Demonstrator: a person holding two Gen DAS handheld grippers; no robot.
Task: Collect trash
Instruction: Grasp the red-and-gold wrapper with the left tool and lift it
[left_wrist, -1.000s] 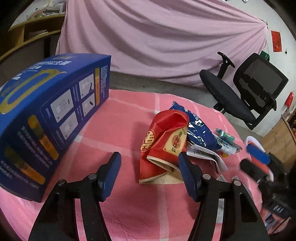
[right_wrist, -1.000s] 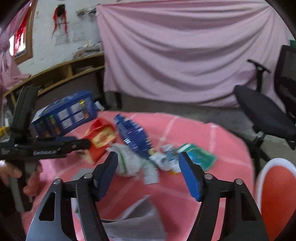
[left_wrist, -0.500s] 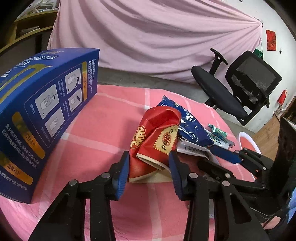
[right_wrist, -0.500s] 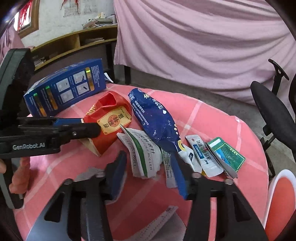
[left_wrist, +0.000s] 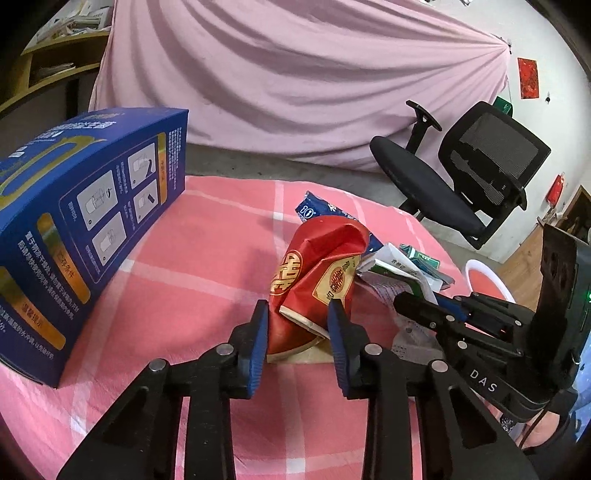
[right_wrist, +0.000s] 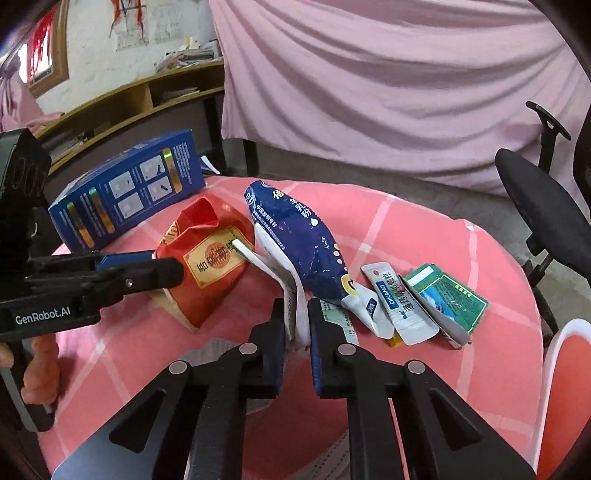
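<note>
A crumpled red paper bag (left_wrist: 317, 280) lies on the pink checked tablecloth (left_wrist: 207, 258). My left gripper (left_wrist: 297, 321) is shut on its near end. It also shows in the right wrist view (right_wrist: 210, 254), with the left gripper (right_wrist: 147, 269) on it. My right gripper (right_wrist: 296, 317) is shut on a white paper wrapper (right_wrist: 291, 295) next to a dark blue pouch (right_wrist: 299, 243). White sachets (right_wrist: 395, 299) and a green packet (right_wrist: 450, 299) lie to the right.
A big blue carton (left_wrist: 81, 221) stands on the table's left side, also in the right wrist view (right_wrist: 125, 192). A black office chair (left_wrist: 461, 181) stands behind the table. A red and white stool (right_wrist: 569, 387) is at the right edge.
Both grippers have moved forward and closed. The left jaws closed on the red bag, the right jaws on the white paper wrapper.
</note>
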